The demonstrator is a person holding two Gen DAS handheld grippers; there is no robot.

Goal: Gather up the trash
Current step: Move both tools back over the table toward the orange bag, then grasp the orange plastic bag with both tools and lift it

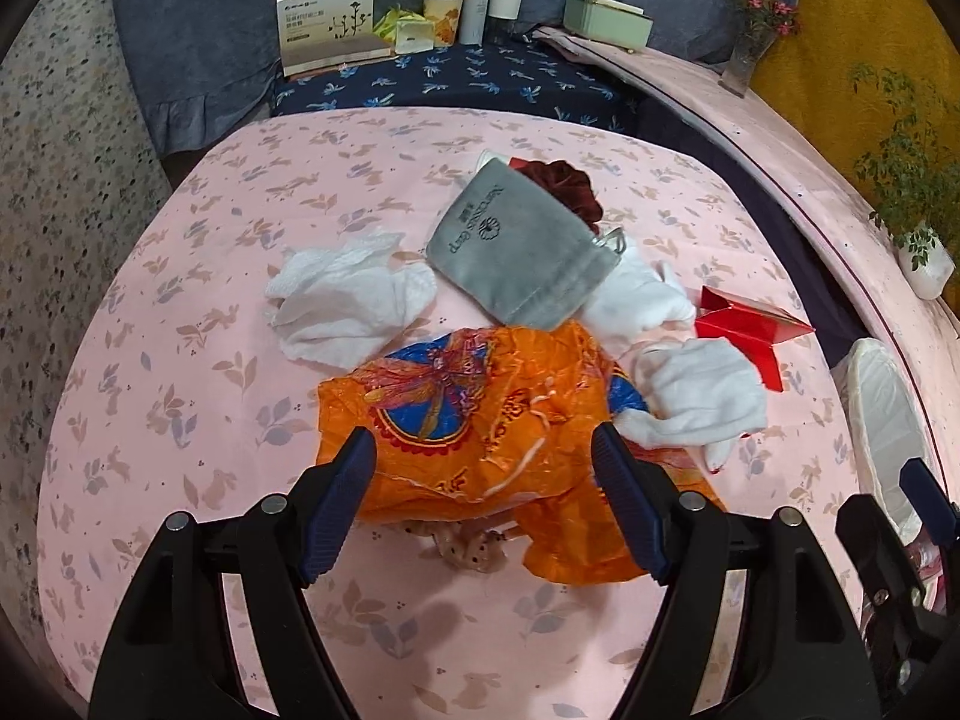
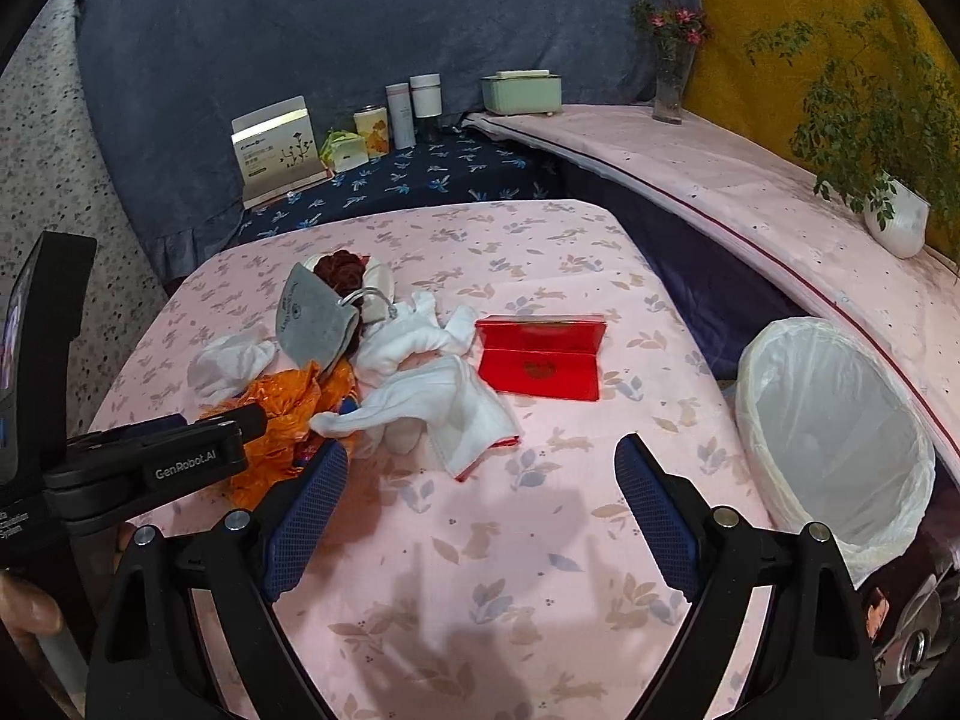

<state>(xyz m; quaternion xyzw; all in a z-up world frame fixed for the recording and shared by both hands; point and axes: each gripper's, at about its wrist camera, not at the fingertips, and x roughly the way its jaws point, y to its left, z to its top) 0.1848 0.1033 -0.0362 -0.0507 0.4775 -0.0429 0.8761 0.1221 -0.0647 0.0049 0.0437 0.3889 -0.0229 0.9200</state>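
A crumpled orange plastic bag [image 1: 480, 438] lies on the pink table [image 1: 180, 360], between and just past the open fingers of my left gripper [image 1: 483, 504], which holds nothing. White tissues [image 1: 354, 300] lie left of it, more white cloth [image 1: 702, 390] lies right, and a red folded card [image 1: 750, 324] lies beyond that. My right gripper [image 2: 480, 510] is open and empty over bare tablecloth, nearer than the white cloth [image 2: 432, 408] and red card [image 2: 540, 360]. The white-lined trash bin [image 2: 834, 426] stands at its right. The left gripper [image 2: 180, 456] shows at the left.
A grey pouch [image 1: 516, 246] lies over a dark red scrunchie [image 1: 570, 180] behind the bag. A spotted small item [image 1: 474, 546] peeks from under the bag. Boxes and jars [image 1: 420, 18] stand on a far blue-clothed shelf. A vase [image 2: 669, 78] and potted plant [image 2: 894, 216] stand on the right ledge.
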